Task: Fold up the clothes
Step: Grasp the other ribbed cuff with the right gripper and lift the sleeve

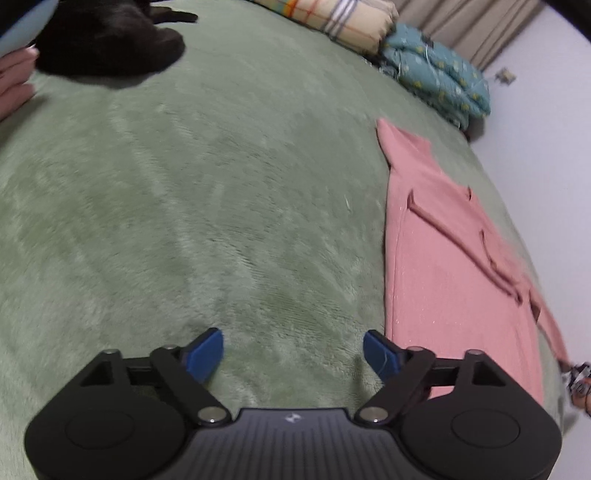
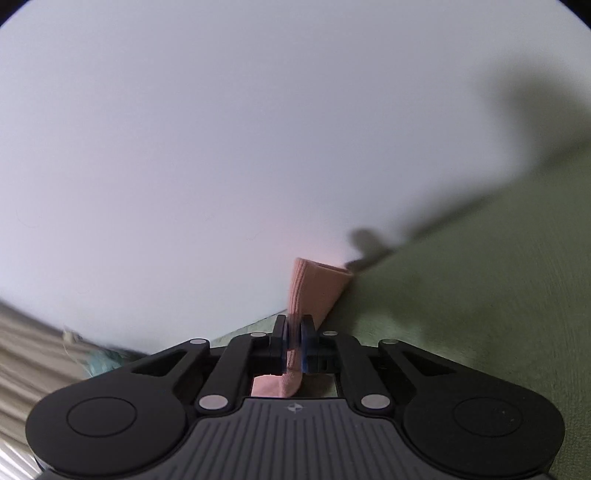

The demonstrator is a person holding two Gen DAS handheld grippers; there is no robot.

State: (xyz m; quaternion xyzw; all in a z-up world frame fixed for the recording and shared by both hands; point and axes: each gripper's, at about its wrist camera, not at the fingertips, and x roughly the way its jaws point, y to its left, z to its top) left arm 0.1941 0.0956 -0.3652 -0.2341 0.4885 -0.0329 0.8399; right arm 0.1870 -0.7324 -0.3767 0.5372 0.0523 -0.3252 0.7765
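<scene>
A pink long-sleeved garment point(image 1: 443, 258) lies flat on the green blanket point(image 1: 221, 203) at the right of the left wrist view, one sleeve folded across it. My left gripper point(image 1: 293, 350) hovers over bare blanket just left of the garment's near edge, open, nothing between its blue pads point(image 1: 205, 352). In the right wrist view my right gripper point(image 2: 294, 341) is shut on a pink sleeve cuff point(image 2: 317, 288), which sticks out past the fingertips toward the white wall. The rest of the garment is hidden in that view.
A black garment point(image 1: 110, 40) lies at the far left of the bed beside a pink fabric pile point(image 1: 14, 85). Folded plaid bedding point(image 1: 332, 18) and a teal quilt point(image 1: 439, 77) sit at the far edge. The white wall point(image 2: 221, 147) runs along the bed's right side.
</scene>
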